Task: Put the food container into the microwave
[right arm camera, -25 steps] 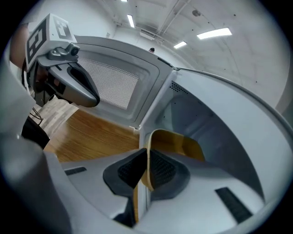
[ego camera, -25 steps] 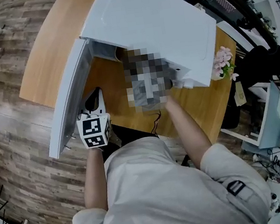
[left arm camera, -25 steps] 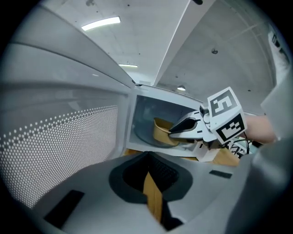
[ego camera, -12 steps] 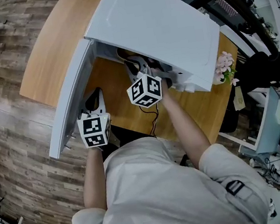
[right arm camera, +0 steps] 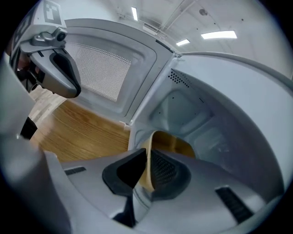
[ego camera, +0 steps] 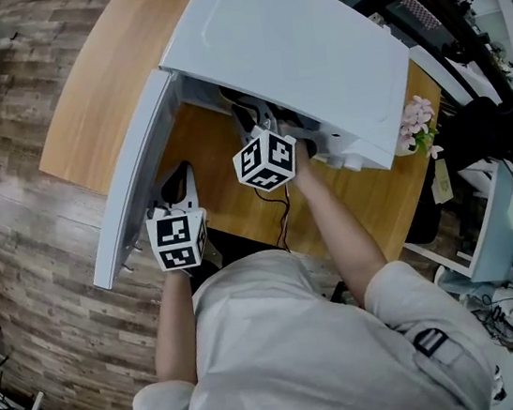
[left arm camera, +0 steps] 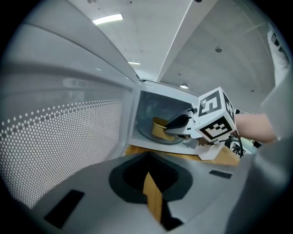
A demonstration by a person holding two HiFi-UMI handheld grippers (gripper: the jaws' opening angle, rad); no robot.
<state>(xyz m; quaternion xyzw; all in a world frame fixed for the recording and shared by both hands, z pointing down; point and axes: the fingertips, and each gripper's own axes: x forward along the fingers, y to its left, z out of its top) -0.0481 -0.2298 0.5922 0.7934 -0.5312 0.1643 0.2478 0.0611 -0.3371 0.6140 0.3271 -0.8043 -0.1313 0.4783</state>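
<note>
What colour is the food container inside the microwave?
Tan, like kraft paper; the food container shows best in the right gripper view.

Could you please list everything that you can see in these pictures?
microwave: one, white, on the table.
door: one, white, swung open at the head view's left.
container: one, tan, inside the microwave.
plate: one, glass, under the container.
table: one, wooden, under the microwave.
flowers: one bunch, pink, beside the microwave's right end.
floor: wood-patterned, around the table.
left gripper: one, grey, by the door, jaws together, empty.
right gripper: one, grey, reaching into the microwave; the container's rim sits between its jaws, which have just been opening.
shirt: one, grey, bottom of the head view.
</note>
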